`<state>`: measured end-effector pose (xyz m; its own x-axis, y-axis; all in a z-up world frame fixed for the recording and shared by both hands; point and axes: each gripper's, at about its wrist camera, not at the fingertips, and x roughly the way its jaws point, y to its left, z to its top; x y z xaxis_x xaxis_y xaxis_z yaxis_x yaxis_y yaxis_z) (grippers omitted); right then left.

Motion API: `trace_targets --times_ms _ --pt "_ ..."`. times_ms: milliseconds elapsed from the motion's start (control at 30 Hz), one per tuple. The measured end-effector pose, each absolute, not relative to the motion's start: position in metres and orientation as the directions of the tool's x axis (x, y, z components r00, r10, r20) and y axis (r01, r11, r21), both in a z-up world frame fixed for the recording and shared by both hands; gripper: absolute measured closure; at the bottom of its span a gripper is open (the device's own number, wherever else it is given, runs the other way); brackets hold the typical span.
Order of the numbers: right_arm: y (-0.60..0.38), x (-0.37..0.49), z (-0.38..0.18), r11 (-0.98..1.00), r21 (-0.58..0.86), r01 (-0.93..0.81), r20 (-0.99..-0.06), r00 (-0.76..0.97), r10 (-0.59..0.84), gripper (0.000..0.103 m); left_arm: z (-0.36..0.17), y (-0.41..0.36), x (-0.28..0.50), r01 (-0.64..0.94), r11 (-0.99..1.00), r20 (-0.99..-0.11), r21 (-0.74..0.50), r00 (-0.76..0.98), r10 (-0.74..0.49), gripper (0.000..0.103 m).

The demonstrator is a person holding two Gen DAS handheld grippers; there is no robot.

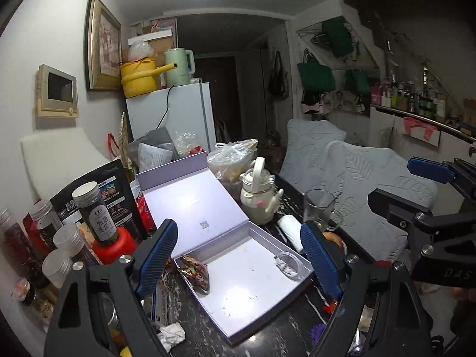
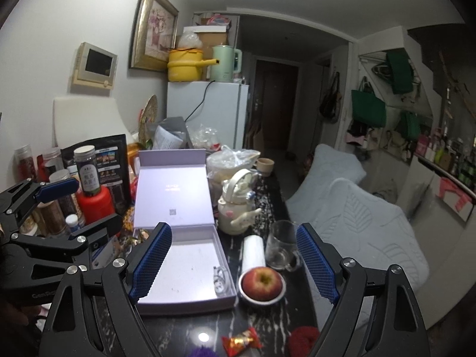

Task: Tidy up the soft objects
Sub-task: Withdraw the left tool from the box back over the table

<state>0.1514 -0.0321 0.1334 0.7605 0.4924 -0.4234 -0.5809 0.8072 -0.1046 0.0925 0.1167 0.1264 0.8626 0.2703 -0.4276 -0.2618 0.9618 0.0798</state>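
A red fuzzy ball [image 2: 303, 340] lies on the dark marble table [image 2: 276, 318] at the near edge. A purple fuzzy thing [image 2: 202, 351] pokes in at the bottom, with a red candy wrapper [image 2: 241, 340] between the two. The open lavender box [image 1: 247, 291] holds a candy packet [image 1: 195, 272] and a coiled white cable [image 1: 290, 264]. My left gripper [image 1: 238, 226] hangs open above the box with nothing between its pads. My right gripper [image 2: 234, 229] is open too, over the box's right edge and the apple, holding nothing.
An apple in a small dish [image 2: 261, 281], a glass mug [image 2: 279, 245], a white roll [image 2: 253, 251] and a cream teapot [image 2: 235, 208] crowd the box's right side. Several jars [image 2: 87, 172] stand at left. A crumpled tissue [image 1: 172, 334] lies near. Grey cushions [image 2: 357, 223] are at right.
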Motion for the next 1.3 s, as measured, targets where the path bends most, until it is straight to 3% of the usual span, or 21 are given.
trace_targets --times_ms 800,1300 --pt "-0.119 0.062 0.079 0.867 -0.129 -0.481 -0.463 0.802 0.376 0.016 0.075 0.035 0.016 -0.07 0.994 -0.482 0.079 0.87 0.1 0.016" --pt "-0.149 0.031 0.031 0.892 -0.119 -0.435 -0.524 0.791 0.316 0.016 0.026 0.015 -0.004 0.023 0.999 -0.574 0.031 0.819 -0.001 0.016"
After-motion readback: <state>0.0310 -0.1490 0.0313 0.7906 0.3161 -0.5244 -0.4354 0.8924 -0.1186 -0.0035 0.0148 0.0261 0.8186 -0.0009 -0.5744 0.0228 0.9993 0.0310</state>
